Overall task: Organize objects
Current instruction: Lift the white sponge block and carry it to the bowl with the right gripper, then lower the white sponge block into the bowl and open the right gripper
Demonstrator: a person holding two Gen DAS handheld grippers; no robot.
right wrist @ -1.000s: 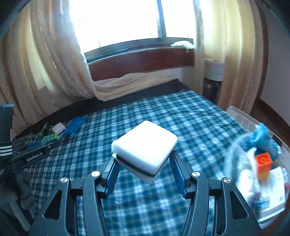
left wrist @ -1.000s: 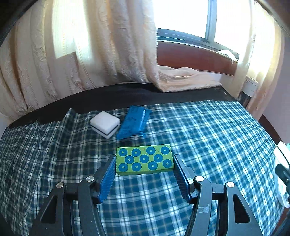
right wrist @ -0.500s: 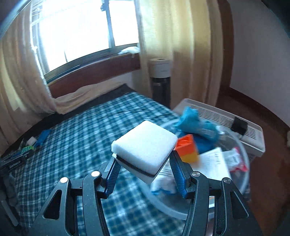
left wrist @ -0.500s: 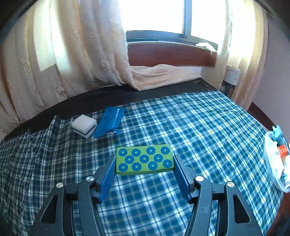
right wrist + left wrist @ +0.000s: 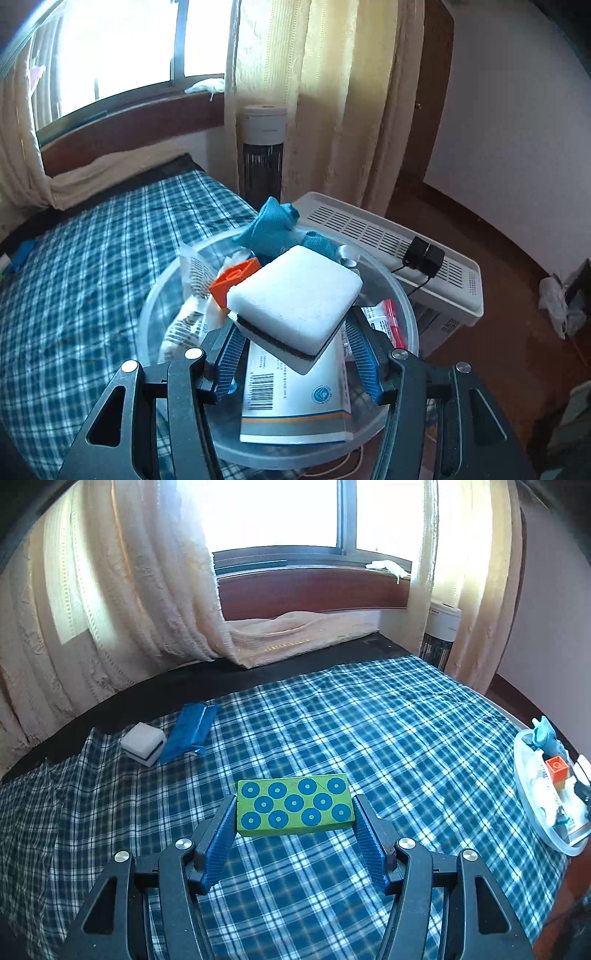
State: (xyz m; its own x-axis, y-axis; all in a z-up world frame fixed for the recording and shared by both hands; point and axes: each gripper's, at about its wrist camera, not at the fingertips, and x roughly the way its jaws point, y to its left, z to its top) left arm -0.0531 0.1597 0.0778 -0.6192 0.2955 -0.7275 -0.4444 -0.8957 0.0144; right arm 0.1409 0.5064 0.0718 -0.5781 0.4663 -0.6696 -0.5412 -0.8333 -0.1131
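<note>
My left gripper [image 5: 294, 814] is shut on a green block with blue dots [image 5: 294, 805] and holds it above the plaid bedspread [image 5: 369, 738]. A white sponge [image 5: 143, 743] and a blue packet [image 5: 192, 732] lie at the far left of the bed. My right gripper [image 5: 295, 332] is shut on a white sponge with a black layer [image 5: 295, 295], held tilted over a clear round bowl [image 5: 162, 291]. The bowl holds an orange block [image 5: 232, 277], a teal cloth [image 5: 271, 225], a barcoded box [image 5: 291, 398] and plastic packets. The bowl also shows in the left wrist view [image 5: 528, 801] at the bed's right edge.
A white heater [image 5: 388, 240] with a black plug stands behind the bowl. A tower fan [image 5: 264, 155], curtains and a window ledge [image 5: 314, 587] lie beyond the bed. Wooden floor lies to the right.
My right gripper has swung right with its sponge, from over the bed to over the bowl. My left gripper has turned right with the green block; the bowl has come into its view.
</note>
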